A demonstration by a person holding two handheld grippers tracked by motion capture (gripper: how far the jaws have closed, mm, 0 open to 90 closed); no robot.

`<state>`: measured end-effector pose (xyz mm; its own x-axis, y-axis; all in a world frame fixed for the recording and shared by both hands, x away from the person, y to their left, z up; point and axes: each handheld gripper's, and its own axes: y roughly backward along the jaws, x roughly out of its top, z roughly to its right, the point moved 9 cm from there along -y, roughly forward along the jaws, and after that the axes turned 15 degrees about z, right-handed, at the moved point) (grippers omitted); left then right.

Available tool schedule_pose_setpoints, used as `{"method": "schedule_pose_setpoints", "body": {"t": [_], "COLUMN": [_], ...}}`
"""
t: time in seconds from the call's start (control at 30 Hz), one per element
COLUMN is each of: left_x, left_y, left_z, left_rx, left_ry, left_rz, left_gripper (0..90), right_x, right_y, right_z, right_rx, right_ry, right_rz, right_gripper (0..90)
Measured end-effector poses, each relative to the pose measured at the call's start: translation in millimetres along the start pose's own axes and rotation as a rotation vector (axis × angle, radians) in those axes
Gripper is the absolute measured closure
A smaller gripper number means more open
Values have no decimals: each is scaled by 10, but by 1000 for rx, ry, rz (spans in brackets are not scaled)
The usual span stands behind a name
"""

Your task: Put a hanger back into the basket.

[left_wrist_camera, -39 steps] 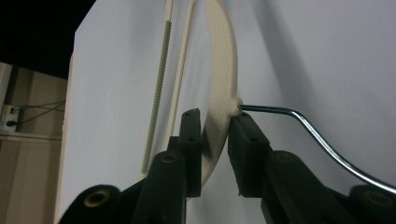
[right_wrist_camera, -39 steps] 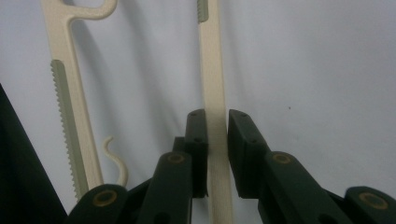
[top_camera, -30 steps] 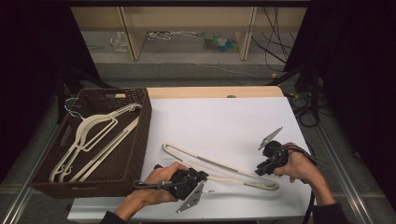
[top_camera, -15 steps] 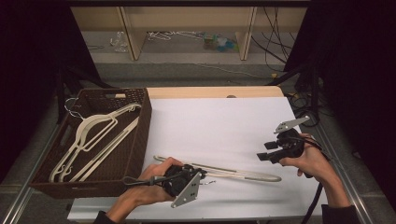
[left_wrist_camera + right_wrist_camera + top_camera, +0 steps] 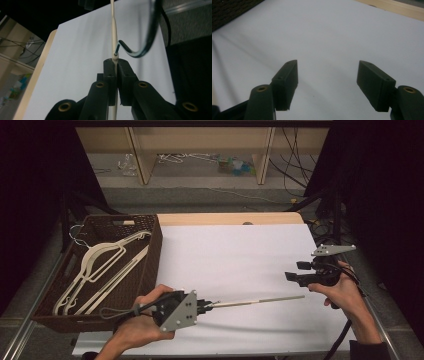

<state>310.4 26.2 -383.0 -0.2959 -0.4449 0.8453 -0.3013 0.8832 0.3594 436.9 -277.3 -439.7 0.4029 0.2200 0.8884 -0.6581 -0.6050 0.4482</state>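
Note:
A cream plastic hanger (image 5: 260, 300) hangs above the white table top (image 5: 240, 255), seen edge-on as a thin rod pointing right. My left gripper (image 5: 202, 306) is shut on its neck at the front of the table. In the left gripper view the jaws (image 5: 116, 65) pinch the cream strip (image 5: 113, 30) just below its metal hook (image 5: 140, 47). My right gripper (image 5: 292, 272) is held above the table's right side, just beyond the hanger's free end and apart from it. Its jaws (image 5: 327, 75) have just been opening and stand open, nothing between them.
A dark wicker basket (image 5: 150, 250) sits at the left of the table with several cream hangers (image 5: 100, 265) lying in it. A wooden strip (image 5: 225, 218) borders the table's far edge, and low shelves (image 5: 200, 160) stand beyond.
The left gripper has lifted the hanger off the table, so it now shows edge-on. The right gripper has let go of the hanger's right end, opened, and drawn away to the right.

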Motion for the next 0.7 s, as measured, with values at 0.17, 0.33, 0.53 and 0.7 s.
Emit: {"method": "schedule_pose_setpoints", "body": {"t": [0.17, 0.33, 0.53, 0.7], "left_x": [95, 107, 17, -35], "left_y": [244, 459, 708, 900], "left_z": [-157, -315, -572, -740], "left_rx": [64, 134, 210, 273], "left_ry": [148, 273, 406, 493], "left_rz": [85, 149, 234, 287], "left_gripper": [859, 859, 859, 860], "right_x": [-58, -141, -179, -210], "right_y": [36, 47, 59, 55], "right_z": [30, -34, -117, -259], "right_rx": [-38, -55, -94, -77], "right_ry": [0, 31, 35, 39], "right_rz": [19, 39, 115, 151], "right_gripper": [311, 290, 274, 238]}}
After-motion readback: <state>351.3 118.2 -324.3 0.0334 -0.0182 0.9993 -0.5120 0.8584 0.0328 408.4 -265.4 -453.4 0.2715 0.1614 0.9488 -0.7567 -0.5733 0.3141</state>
